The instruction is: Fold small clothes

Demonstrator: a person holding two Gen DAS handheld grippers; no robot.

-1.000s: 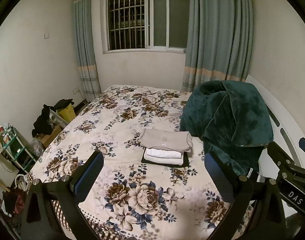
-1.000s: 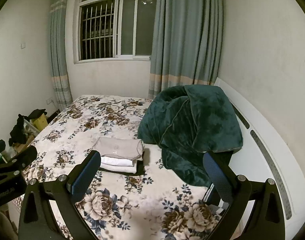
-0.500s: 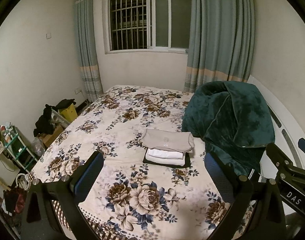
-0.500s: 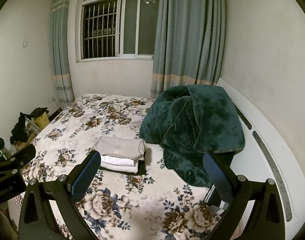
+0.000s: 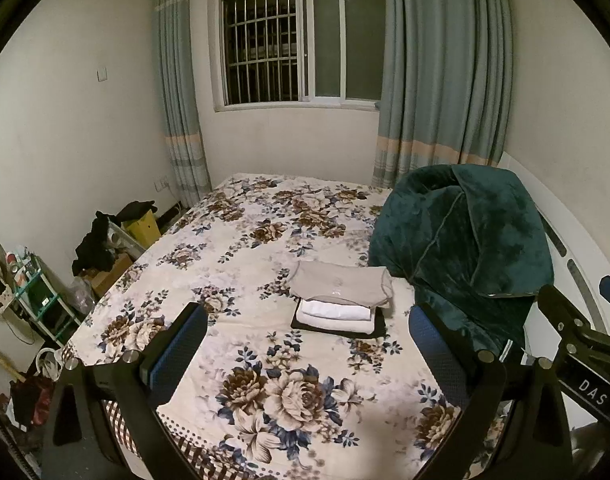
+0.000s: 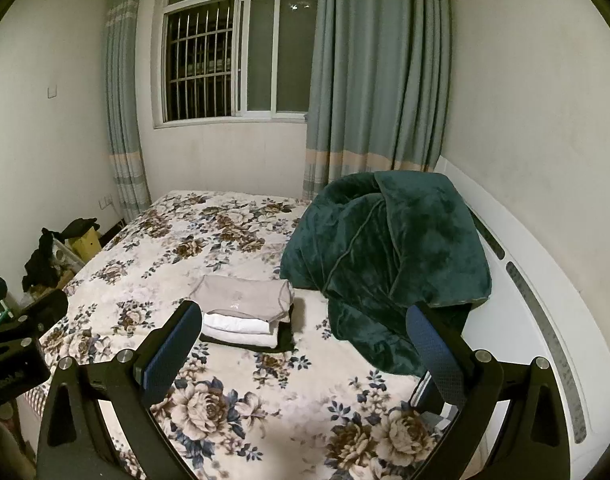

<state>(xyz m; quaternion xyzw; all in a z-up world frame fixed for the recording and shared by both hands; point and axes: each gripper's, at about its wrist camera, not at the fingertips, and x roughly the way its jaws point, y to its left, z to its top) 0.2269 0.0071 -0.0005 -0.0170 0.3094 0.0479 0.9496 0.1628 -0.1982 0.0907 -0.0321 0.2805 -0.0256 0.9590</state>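
A stack of folded small clothes (image 5: 341,300) lies on the floral bed (image 5: 265,240): a grey garment (image 5: 339,286) on top, a white one (image 5: 335,314) under it, a black one at the bottom. It also shows in the right wrist view (image 6: 245,312). My left gripper (image 5: 305,348) is open and empty, held above the bed's near edge, well short of the stack. My right gripper (image 6: 301,344) is open and empty, near the stack's front right. The right gripper's body shows at the right of the left wrist view (image 5: 581,344).
A bunched dark green blanket (image 5: 465,248) lies on the bed right of the stack, against the white headboard (image 6: 545,320). Boxes and dark clothes (image 5: 105,240) and a small shelf (image 5: 37,300) stand on the floor left of the bed. Window and curtains are behind.
Both grippers have drawn slightly back and up from the bed; the stack looks a little farther and lower in view. Both stay open and empty.
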